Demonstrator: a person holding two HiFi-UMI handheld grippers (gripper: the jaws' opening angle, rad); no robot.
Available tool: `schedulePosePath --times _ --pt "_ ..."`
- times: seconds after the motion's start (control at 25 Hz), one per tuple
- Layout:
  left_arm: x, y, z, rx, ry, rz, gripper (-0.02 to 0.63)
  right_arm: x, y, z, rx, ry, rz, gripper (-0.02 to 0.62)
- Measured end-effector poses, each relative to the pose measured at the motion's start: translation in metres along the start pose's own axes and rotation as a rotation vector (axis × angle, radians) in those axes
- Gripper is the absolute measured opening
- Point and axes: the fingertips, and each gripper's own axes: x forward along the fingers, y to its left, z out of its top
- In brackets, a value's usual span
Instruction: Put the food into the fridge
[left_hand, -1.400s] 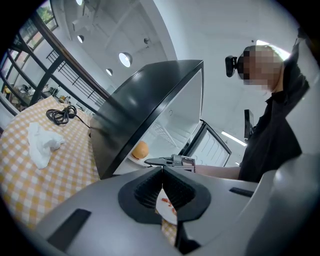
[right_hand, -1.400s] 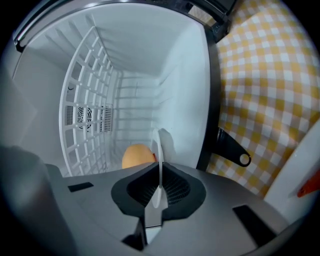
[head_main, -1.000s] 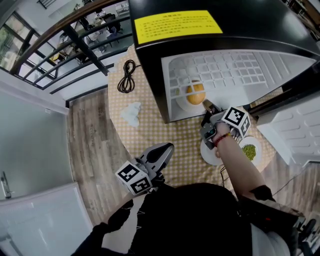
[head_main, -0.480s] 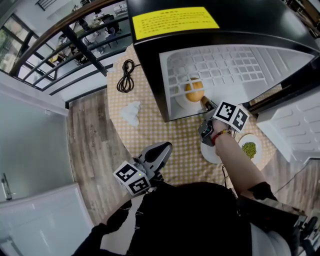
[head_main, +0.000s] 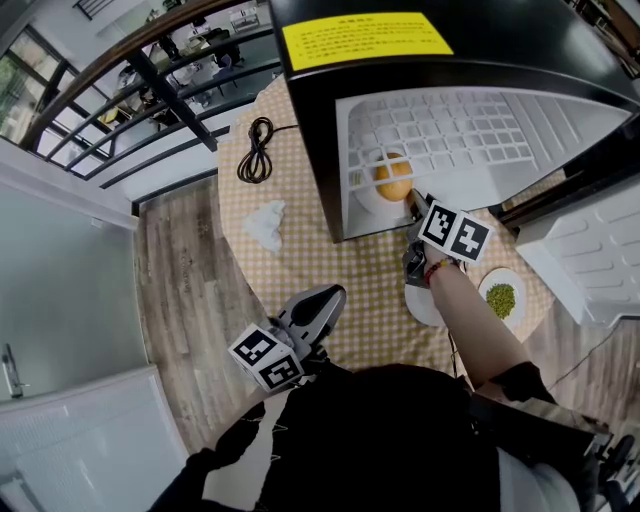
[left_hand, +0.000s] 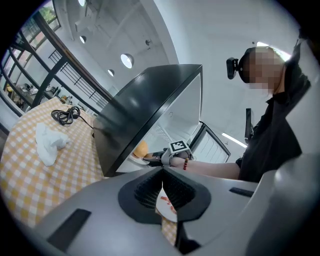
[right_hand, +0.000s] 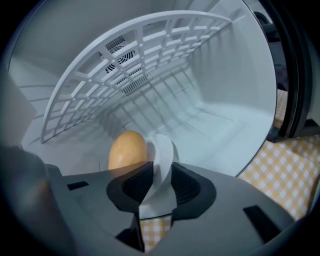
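Observation:
An orange bun (head_main: 393, 180) lies on a white plate (head_main: 366, 204) inside the open black fridge (head_main: 310, 120), under its white grid shelf (head_main: 470, 130). My right gripper (head_main: 413, 206) reaches into the fridge at the plate's near edge. In the right gripper view the plate's rim (right_hand: 162, 147) stands between the pads of this gripper (right_hand: 159, 187), whose jaws are opening and stand apart from it; the bun (right_hand: 127, 150) sits just behind. My left gripper (head_main: 330, 298) hangs low over the table's front edge, shut and empty (left_hand: 162, 175).
On the checked tablecloth (head_main: 370, 275) beside my right arm sit a plate with green food (head_main: 500, 298) and a second white plate (head_main: 425, 308). A black cable (head_main: 257, 150) and a white crumpled tissue (head_main: 263, 225) lie left of the fridge. The fridge door (head_main: 590, 250) stands open at right.
The right gripper has pushed further into the fridge with the plate, and the view has shifted slightly. The left gripper has stayed in place.

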Motion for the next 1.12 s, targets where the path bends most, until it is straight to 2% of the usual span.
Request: schedulePosePath --times 0.24,0.64,0.84,1.12 --pt "-0.006 0.003 -0.001 -0.001 -0.005 0.014 0.015 0.001 -0.001 0.002 -0.065 -0.008 -0.012 0.106" --pt "-0.007 0.004 -0.005 -0.01 -0.008 0.016 0.015 -0.001 -0.004 0.0 -0.247 -0.016 -0.053 0.132" --pt "-0.01 0.008 -0.003 -0.013 -0.018 0.025 0.015 -0.001 -0.004 0.0 -0.285 -0.024 -0.065 0.132" --pt "-0.012 0.007 -0.005 -0.017 -0.023 0.026 0.015 0.0 -0.002 0.0 -0.4 -0.035 -0.081 0.133"
